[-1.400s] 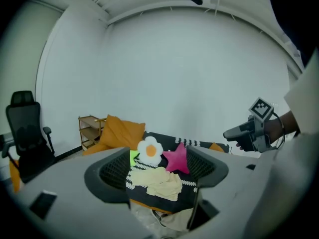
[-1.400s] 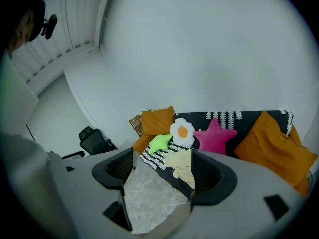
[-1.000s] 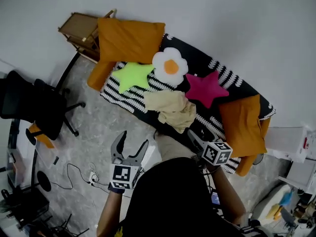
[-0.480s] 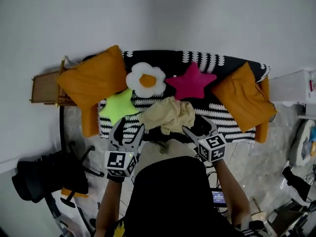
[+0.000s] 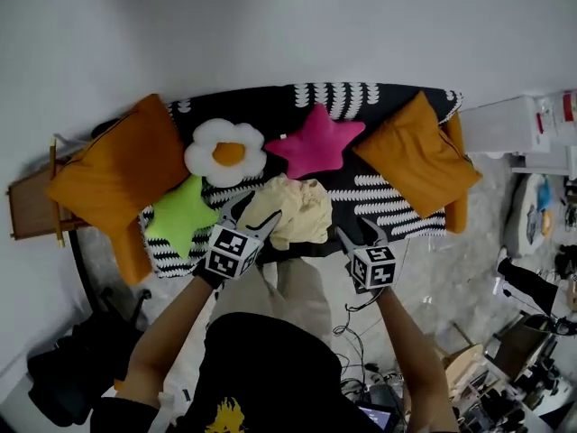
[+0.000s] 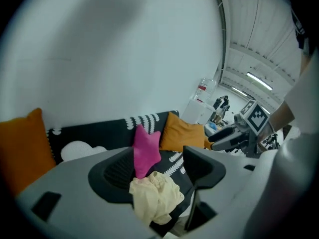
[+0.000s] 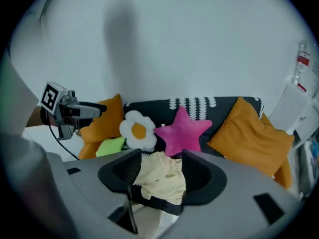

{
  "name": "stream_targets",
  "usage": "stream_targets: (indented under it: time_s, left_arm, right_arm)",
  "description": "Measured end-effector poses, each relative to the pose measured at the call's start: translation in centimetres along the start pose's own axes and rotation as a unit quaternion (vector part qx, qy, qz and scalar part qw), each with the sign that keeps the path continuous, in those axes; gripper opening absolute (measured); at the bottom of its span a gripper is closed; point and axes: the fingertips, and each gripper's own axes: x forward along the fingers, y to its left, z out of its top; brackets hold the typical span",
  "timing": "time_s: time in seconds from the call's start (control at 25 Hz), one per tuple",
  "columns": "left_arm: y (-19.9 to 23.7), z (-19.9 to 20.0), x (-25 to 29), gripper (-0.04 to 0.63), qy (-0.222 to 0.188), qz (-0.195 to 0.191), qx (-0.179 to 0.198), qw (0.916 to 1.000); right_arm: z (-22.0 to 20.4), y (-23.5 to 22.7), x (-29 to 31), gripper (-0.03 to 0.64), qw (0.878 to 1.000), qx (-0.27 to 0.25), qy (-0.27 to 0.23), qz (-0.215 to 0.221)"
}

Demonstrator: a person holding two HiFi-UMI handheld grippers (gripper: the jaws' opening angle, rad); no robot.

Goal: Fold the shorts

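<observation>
One crumpled cream shorts (image 5: 290, 210) heap on black-and-white knitted throw (image 5: 388, 207).

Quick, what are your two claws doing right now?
Left claw: open, just been closing, shorts ahead, ungripped.
Right claw: open, just been closing, grips nothing.

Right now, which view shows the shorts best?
Head view: the shorts show from above as one crumpled cream heap on the sofa, nearly whole. The right gripper view is closer, but hides both sides of the heap. The left gripper view shows it side-on, with its lower edge hidden.
</observation>
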Motion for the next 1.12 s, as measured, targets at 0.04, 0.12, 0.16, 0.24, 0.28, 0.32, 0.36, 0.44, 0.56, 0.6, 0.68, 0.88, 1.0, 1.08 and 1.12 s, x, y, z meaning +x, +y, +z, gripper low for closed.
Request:
stream_targets:
  time_s: [0.04,0.12,0.16,0.24,0.28,0.32,0.36,0.44,0.56,0.6,0.68,0.88,1.0,1.08,1.12]
  left_arm:
    - [0.6,-1.0,1.6,0.316,0.013,-0.012,-0.001,0.9998]
    - [1.8,-3.2,5.0,0.315,0.039,-0.023,0.007,0.9990]
    - [2.6,-4.2,7.0,0.313,0.051,-0.025,0.015,0.9983]
    - [4.6,-6.4,11.2,0.311,0.069,-0.027,0.038,0.9965]
    - [5.9,-7.7,13.3,0.305,0.075,-0.028,0.050,0.9955]
    - [7.2,-9.2,15.1,0.294,0.081,-0.030,0.062,0.9944]
    - [8.2,-10.8,16.9,0.285,0.086,-0.033,0.072,0.9931]
    - [10.1,-14.4,20.3,0.272,0.104,-0.037,0.086,0.9901]
    - [12.8,-20.1,24.9,0.272,0.154,-0.030,0.092,0.9832]
    - [13.6,-21.9,26.0,0.272,0.173,-0.028,0.092,0.9802]
    - [14.7,-25.2,27.8,0.263,0.203,-0.027,0.093,0.9744]
    - [14.5,-31.1,33.7,0.259,0.256,-0.024,0.113,0.9597]
    - [13.9,-33.4,33.8,0.076,0.276,-0.011,0.141,0.9506]
    - [13.8,-33.7,32.6,0.020,0.268,-0.006,0.163,0.9495]
    - [13.7,-33.7,31.9,0.020,0.263,-0.007,0.168,0.9500]
  right_arm:
    - [-0.6,-0.6,1.4,0.267,1.000,0.009,0.003,-0.010]
    - [-2.0,-2.1,4.7,0.250,0.999,0.019,0.009,-0.024]
    - [-2.8,-3.1,6.9,0.249,0.999,0.019,0.013,-0.029]
    - [-4.2,-4.9,12.5,0.245,0.999,0.019,0.021,-0.038]
    - [-5.0,-5.3,15.4,0.245,0.998,0.024,0.024,-0.044]
    - [-6.1,-5.4,18.1,0.244,0.998,0.032,0.030,-0.052]
    - [-7.3,-5.4,20.5,0.236,0.997,0.041,0.037,-0.061]
    - [-9.4,-6.1,24.9,0.208,0.995,0.051,0.048,-0.075]
    - [-10.7,-7.5,30.5,0.192,0.995,0.038,0.052,-0.081]
    - [-11.1,-7.7,32.0,0.186,0.995,0.032,0.052,-0.079]
    - [-12.0,-7.6,34.6,0.181,0.995,0.031,0.052,-0.074]
    - [-15.3,-11.5,39.7,0.179,0.993,0.031,0.066,-0.092]
    - [-17.5,-13.5,40.5,0.124,0.988,-0.019,0.101,-0.119]
    - [-18.1,-14.8,39.5,0.036,0.983,-0.042,0.105,-0.143]
    - [-18.4,-15.3,38.7,0.029,0.983,-0.038,0.105,-0.148]
